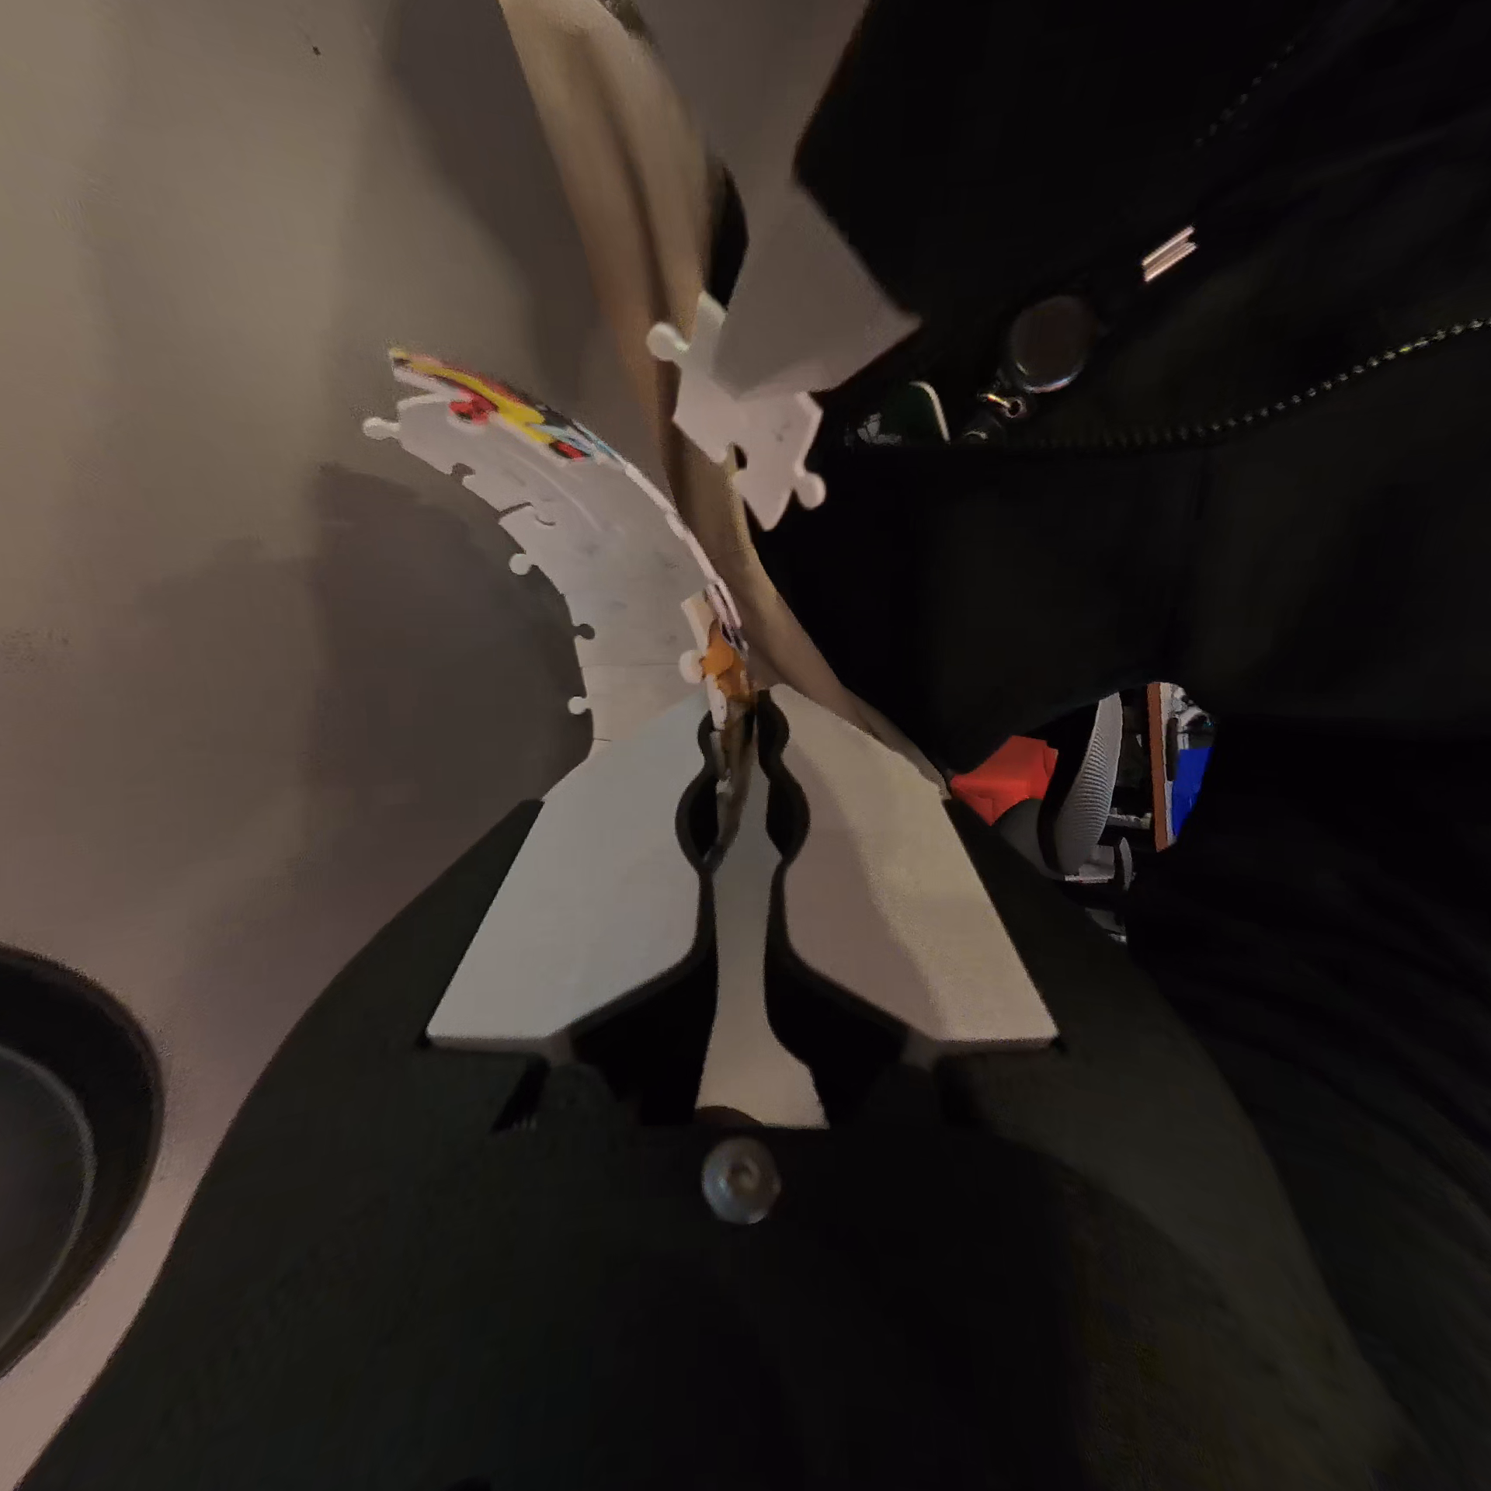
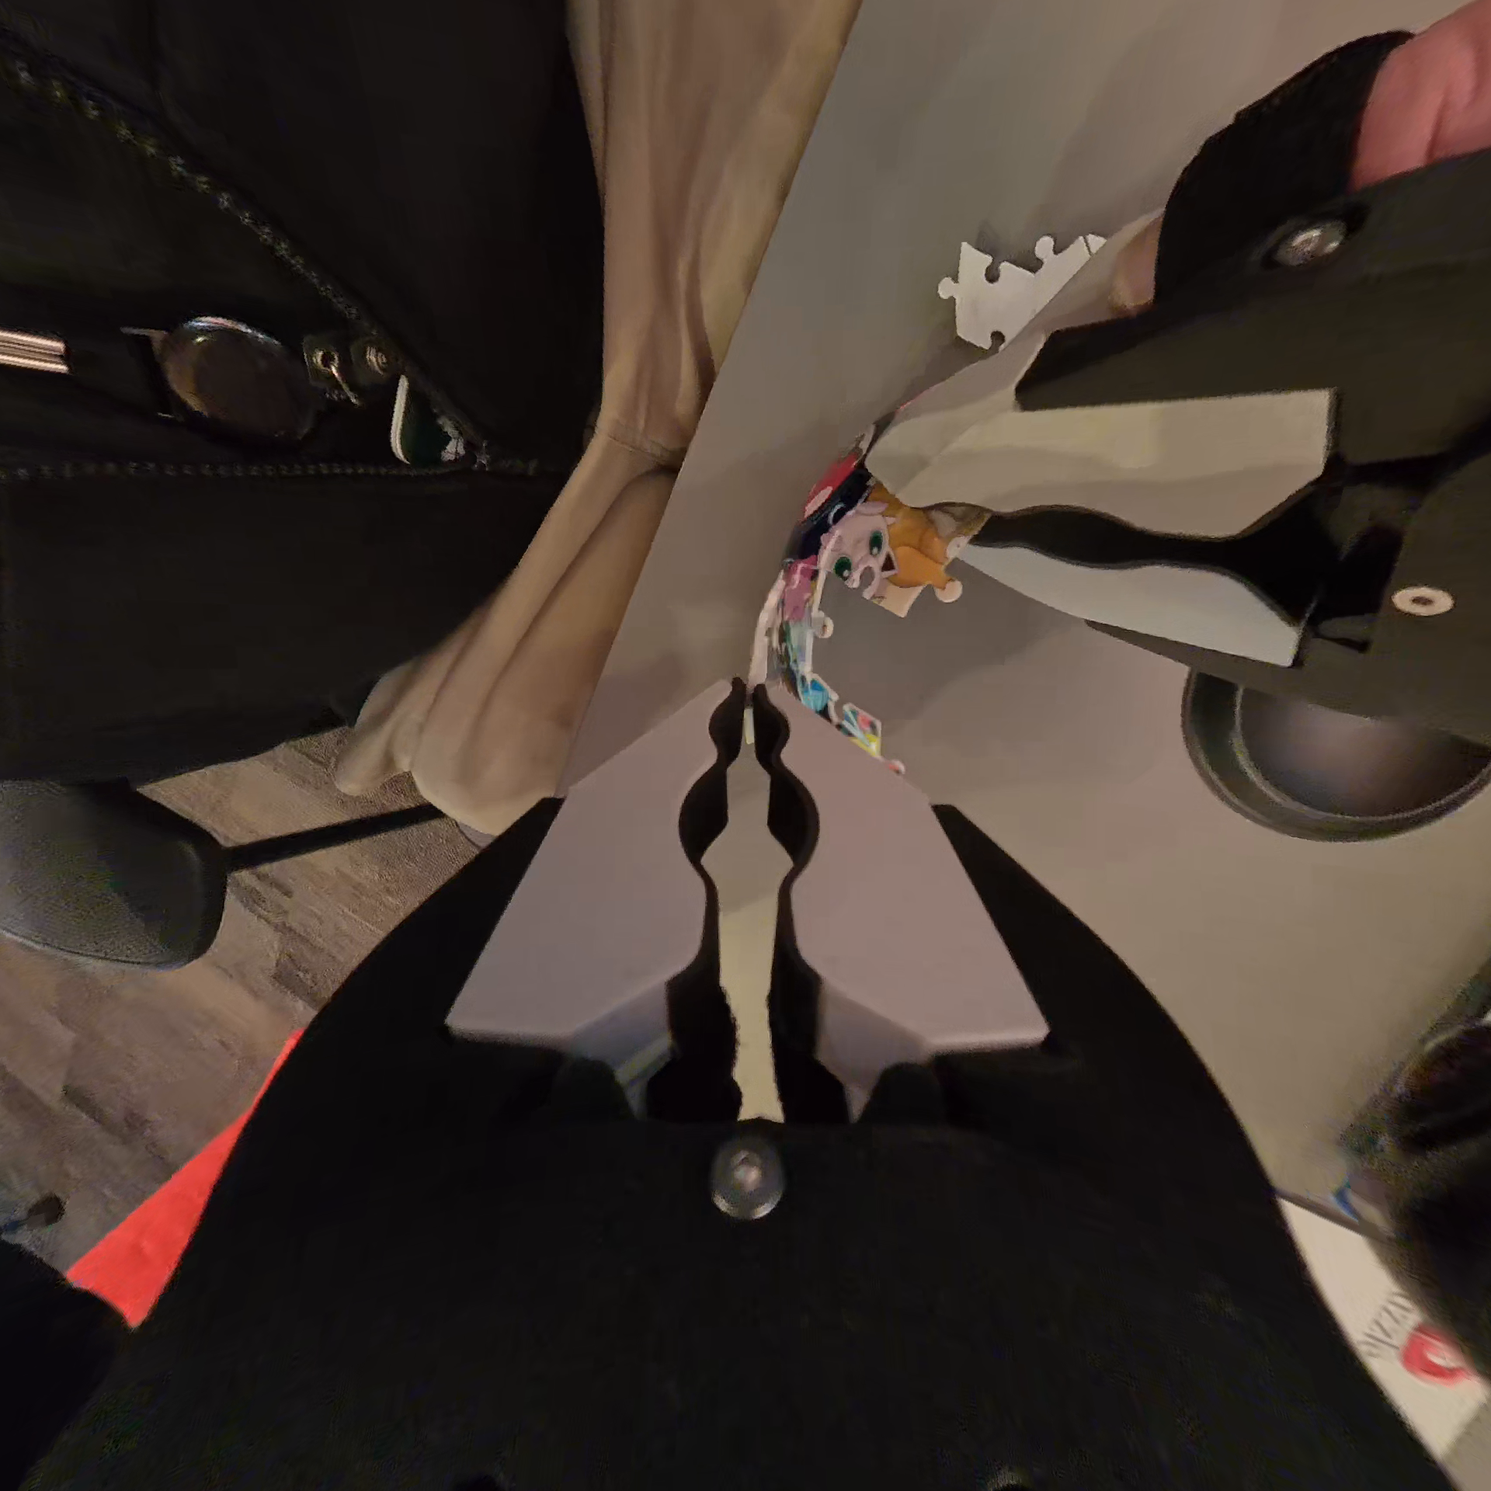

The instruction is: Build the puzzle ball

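Observation:
My left gripper is shut on one end of a curved strip of joined puzzle pieces. The strip's white back faces this camera and its coloured print shows along the far edge. In the right wrist view the left gripper comes in from the right, and the strip's printed side curves down towards my right gripper. The right gripper is shut on a single white puzzle piece, seen edge-on in its own view. In the left wrist view the right gripper holds that piece just right of the strip, apart from it.
Both grippers hover over the near edge of a grey table. A black round dish sits on it, also in the left wrist view. A person in a black jacket and beige trousers stands close by. Some 7 cm of space lies between my two pairs of fingers.

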{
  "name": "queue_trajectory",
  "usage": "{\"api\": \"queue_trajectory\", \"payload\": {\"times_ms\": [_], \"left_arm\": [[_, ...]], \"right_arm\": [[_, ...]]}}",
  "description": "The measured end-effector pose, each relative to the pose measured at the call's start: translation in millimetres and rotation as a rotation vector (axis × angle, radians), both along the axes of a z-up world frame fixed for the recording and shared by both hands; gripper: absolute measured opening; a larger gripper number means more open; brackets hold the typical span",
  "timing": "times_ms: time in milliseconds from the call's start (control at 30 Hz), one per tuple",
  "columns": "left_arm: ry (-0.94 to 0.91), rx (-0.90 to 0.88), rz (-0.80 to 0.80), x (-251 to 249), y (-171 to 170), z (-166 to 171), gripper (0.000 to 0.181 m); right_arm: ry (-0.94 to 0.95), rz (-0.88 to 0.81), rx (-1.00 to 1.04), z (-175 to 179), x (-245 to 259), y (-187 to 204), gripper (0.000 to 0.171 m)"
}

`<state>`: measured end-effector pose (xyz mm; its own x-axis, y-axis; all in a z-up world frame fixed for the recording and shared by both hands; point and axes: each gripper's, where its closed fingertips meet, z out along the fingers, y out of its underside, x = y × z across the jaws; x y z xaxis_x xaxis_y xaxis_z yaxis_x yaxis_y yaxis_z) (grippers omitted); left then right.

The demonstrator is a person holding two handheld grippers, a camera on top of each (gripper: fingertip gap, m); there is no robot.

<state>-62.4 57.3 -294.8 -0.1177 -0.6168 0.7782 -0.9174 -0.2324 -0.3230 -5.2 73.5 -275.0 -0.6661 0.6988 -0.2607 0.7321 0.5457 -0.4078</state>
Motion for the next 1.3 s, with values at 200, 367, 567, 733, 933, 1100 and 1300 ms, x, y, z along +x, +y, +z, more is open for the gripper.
{"api": "queue_trajectory", "payload": {"times_ms": [200,367,567,733,933,1100,1300], "left_arm": [[0.024,-0.022,0.027,5.9,20.5,-8.5,0.015],[0.034,-0.089,0.056,6.6,33.7,-14.4,0.024],[0.028,-0.1,0.134,12.3,49.9,-18.9,0.052],[0.002,-0.002,0.224,18.9,68.1,-16.6,0.075],[-0.032,0.049,0.295,13.9,75.5,-8.7,0.085],[0.049,0.032,0.278,14.4,74.3,-26.0,0.093],[0.113,0.111,0.222,34.9,82.7,-37.7,0.112]], "right_arm": [[0.07,-0.09,-0.13,3.0,10.7,8.6,0.0],[0.109,-0.154,-0.243,-6.0,19.6,14.0,0.0],[0.166,-0.198,-0.36,-11.9,27.0,13.8,0.0],[0.205,-0.239,-0.411,-13.8,31.7,19.7,0.0],[0.228,-0.285,-0.441,-15.4,36.3,28.1,0.0],[0.242,-0.34,-0.464,-22.3,31.8,34.8,0.0],[0.216,-0.345,-0.508,-39.2,31.6,25.3,0.0]]}}
